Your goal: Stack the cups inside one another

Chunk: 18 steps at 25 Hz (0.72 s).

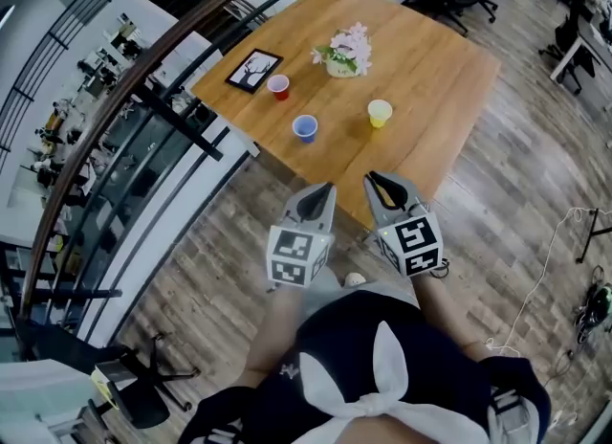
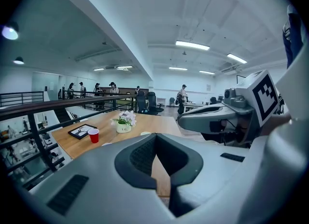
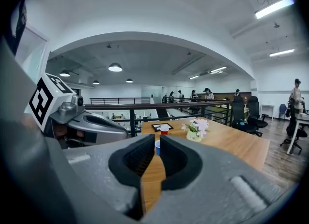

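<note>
3 cups sit apart on table (image 1: 430, 69), unstacked: red cup (image 1: 278, 86), blue cup (image 1: 305, 127), yellow cup (image 1: 380, 112). L gripper (image 1: 323, 189) jaws pressed together, empty. R gripper (image 1: 375, 180) jaws a crack apart, empty.

I find no legible text, number or brand in any view. The left gripper (image 1: 323, 190) and the right gripper (image 1: 377, 182) each carry a cube of black-and-white square markers, which are patterns, not characters. The flower pot (image 3: 194, 136) on the desk (image 1: 430, 98) bears a small dark mark, too small to read. The framed picture (image 1: 253, 71) shows a tree drawing.
</note>
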Each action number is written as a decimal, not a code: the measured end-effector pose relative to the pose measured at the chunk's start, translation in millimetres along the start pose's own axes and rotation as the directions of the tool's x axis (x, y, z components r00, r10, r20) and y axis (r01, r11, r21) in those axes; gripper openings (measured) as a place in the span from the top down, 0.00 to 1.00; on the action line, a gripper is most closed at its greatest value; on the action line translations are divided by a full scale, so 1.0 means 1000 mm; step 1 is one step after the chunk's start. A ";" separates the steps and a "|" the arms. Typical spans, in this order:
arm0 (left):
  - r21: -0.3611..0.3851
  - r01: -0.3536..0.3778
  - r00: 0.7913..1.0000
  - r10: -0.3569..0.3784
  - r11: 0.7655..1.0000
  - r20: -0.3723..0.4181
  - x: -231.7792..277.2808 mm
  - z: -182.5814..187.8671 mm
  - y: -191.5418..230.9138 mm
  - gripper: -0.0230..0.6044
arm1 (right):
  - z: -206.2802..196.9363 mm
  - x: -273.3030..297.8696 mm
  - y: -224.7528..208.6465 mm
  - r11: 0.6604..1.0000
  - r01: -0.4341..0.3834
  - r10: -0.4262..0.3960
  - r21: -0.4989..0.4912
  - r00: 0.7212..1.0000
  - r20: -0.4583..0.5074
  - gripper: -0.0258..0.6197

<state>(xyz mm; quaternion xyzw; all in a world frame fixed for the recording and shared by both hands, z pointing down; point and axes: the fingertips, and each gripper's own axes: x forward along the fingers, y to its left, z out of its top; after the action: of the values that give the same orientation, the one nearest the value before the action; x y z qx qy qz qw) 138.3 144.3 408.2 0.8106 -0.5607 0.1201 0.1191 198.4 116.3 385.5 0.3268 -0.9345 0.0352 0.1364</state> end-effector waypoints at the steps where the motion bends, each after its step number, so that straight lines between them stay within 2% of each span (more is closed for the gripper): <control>1: -0.003 -0.004 1.000 0.004 1.000 0.000 0.002 0.000 0.002 0.94 | -0.001 0.003 -0.002 1.000 -0.004 0.004 0.002 1.000 -0.004 0.91; 8: -0.004 -0.008 1.000 0.008 1.000 -0.007 0.024 0.002 0.027 0.94 | -0.004 0.034 -0.022 1.000 0.016 -0.016 0.016 1.000 -0.024 0.85; 11: 0.002 0.009 1.000 -0.009 1.000 -0.018 0.038 0.007 0.044 0.94 | -0.002 0.052 -0.035 0.999 0.041 -0.040 0.026 0.999 -0.033 0.84; 18: 0.024 0.062 0.998 -0.061 0.998 -0.030 0.080 0.030 0.088 0.94 | 0.009 0.099 -0.069 0.996 0.085 -0.083 0.019 0.992 -0.090 0.74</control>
<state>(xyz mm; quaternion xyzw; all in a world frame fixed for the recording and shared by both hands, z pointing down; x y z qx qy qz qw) 84.9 34.1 411.3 0.8270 -0.5323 0.1350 0.1208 164.7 1.2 403.1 0.3654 -0.9125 0.0544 0.1758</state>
